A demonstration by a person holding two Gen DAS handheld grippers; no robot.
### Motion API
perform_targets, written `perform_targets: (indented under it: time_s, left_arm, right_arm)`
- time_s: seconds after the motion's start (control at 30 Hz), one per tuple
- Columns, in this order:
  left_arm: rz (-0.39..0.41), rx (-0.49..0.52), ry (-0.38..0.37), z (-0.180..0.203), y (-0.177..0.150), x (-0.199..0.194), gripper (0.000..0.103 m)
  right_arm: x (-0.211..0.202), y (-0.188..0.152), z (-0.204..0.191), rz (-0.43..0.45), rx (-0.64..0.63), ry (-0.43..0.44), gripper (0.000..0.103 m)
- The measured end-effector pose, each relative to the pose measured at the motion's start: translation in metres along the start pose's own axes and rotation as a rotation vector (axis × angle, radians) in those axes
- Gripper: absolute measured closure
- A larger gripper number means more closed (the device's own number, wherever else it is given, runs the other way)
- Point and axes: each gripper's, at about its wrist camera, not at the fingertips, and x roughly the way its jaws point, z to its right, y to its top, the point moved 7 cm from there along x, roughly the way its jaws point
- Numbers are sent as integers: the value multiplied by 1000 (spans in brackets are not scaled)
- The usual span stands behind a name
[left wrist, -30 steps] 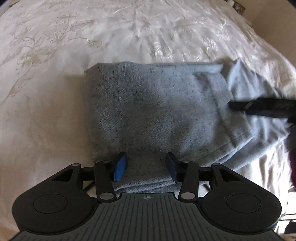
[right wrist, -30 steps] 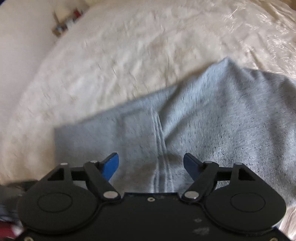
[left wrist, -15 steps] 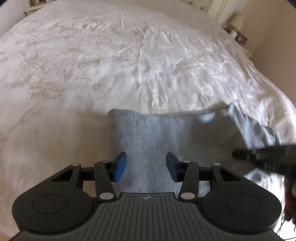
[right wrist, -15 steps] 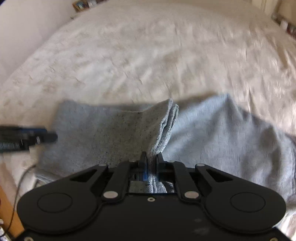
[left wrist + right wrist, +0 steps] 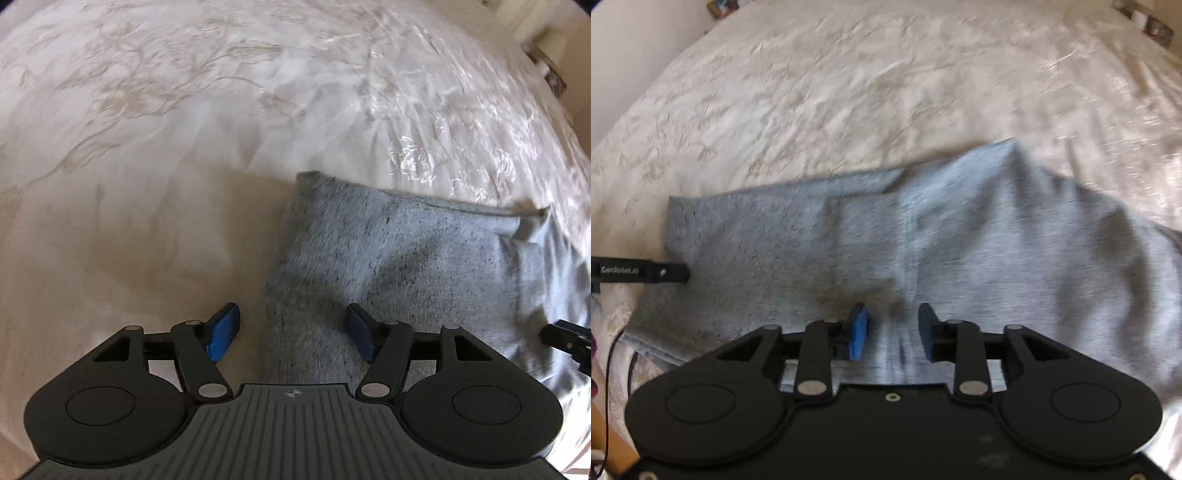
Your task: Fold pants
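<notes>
The right gripper (image 5: 893, 330) has let go; half a second ago its fingers were clamped shut on a raised ridge of the pants (image 5: 923, 240), and now they stand part-open with the cloth lying flat beneath them — nothing held. By my reading, that means one fold has just been laid down and released; the fabric now sits doubled on the bed (image 5: 849, 92), a top layer over a wider one. The left gripper (image 5: 291, 332) is wide open as it was a second ago and holds nothing; it has swung so that the pants (image 5: 406, 266) now lie from 12 toward 3 o'clock of its fingers, their left edge running between the two blue pads.

The left view shows what the right cannot: a clean square corner of the folded stack at 12 o'clock and a thick folded edge along the far side, with the right gripper's tip (image 5: 569, 338) at 3 o'clock. The right view alone shows a loose, rumpled hump of cloth out at 2 o'clock, and a seam running down under its fingers; it also catches the left gripper's arm (image 5: 639, 271) at 9 o'clock, over the near-left part of the pants. That slack side probably wants smoothing or a further fold.
</notes>
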Motion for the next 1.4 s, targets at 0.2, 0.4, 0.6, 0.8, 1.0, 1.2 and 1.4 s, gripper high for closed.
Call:
perform_targets:
  time_s: [0.2,0.4,0.6,0.8,1.0,1.2,1.4]
  left_arm:
    - [98,41,24,30,-4,-29,38]
    - [130,172,-29,96,-5,-32,38]
    - [71,224,11,137,-11,6,38]
    - [-28,256,133,144,-14,32,35]
    - [97,291,81,193,3,-7,34]
    - [128,441,-100,289,20,11,34]
    - [111,601,-77,347,30,73,34]
  right_arm:
    - [-36,-7,61,73,12,-138,57]
    - [-65,-9,157,101,23,-266,54]
    - [-38,7,222,68,-6,-274,54]
    - [22,12,245,-11,-21,-283,50]
    - [-18,7,249,72,4,-263,50]
    - [-86,-42,265,129,195,-234,32]
    - [-97,-95,294,92,453,-192,20]
